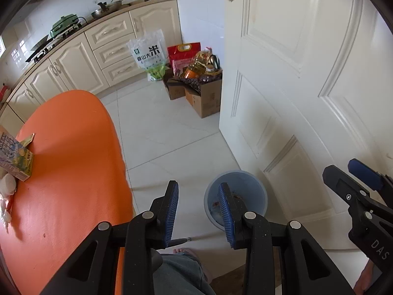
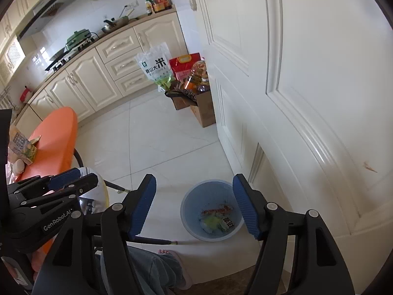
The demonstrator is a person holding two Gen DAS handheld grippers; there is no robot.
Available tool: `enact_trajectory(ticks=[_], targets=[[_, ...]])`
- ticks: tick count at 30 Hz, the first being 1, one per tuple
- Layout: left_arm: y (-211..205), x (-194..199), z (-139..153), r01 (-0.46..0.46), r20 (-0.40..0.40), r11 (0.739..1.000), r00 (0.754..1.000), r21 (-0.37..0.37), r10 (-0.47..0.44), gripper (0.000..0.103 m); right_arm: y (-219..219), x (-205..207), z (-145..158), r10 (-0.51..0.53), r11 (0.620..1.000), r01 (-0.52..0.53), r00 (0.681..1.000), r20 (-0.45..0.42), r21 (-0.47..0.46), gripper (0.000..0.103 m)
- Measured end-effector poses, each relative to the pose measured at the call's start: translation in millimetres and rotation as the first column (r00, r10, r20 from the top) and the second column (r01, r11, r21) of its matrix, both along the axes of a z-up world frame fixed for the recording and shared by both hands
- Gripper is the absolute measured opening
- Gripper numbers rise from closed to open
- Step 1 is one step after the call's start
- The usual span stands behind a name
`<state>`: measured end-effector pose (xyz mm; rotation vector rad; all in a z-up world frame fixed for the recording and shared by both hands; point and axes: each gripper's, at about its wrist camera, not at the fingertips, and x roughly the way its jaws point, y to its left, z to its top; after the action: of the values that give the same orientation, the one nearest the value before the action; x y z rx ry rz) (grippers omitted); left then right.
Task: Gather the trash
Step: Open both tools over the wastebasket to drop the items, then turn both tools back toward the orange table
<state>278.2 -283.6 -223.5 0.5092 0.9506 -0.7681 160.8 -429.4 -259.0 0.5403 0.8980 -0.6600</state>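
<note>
Bin: my round blue plastic bin (image 2: pixel 190 211) stands on the floor beside the white panelled door (image 2: pixel 307 98).
Scraps: crumpled wrappers (image 2: pixel 217 217) lie inside it.
Bench: the orange oval bench (image 1: pixel 68 159), left of it, carries a printed cardboard carton (image 1: pixel 17 157).

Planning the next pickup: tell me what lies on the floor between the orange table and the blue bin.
Only bare white floor tile lies between the orange table and the blue bin, clearest in the left wrist view.

place: home kitchen | cues: cream cabinets (image 1: pixel 73 64); stove (image 1: pixel 49 45); wok (image 2: pixel 115 24); rice bag (image 2: pixel 156 70)
</note>
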Motion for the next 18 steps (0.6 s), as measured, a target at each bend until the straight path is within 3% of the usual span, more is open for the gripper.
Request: enact_trajectory(ticks=[6, 10, 18], targets=[[39, -9, 25, -0.017, 0.016, 0.998, 1.0, -0.056, 0.018, 0.031, 23, 3, 31, 0.036, 0.998, -0.034, 0.999, 0.035, -0.056, 0.072], [82, -9, 47, -0.064, 0.029, 0.99, 0.997, -0.124, 0.068, 0.046, 50, 14, 55, 0.088, 0.991, -0.08, 0.993, 0.073, -0.11, 0.08], [191, 1, 79, -0.221, 0.056, 0.952, 0.97, -0.213, 0.237, 0.058, 112, 53, 88, 0.208, 0.968, -0.187, 0.971, 0.12, -0.169, 0.093]])
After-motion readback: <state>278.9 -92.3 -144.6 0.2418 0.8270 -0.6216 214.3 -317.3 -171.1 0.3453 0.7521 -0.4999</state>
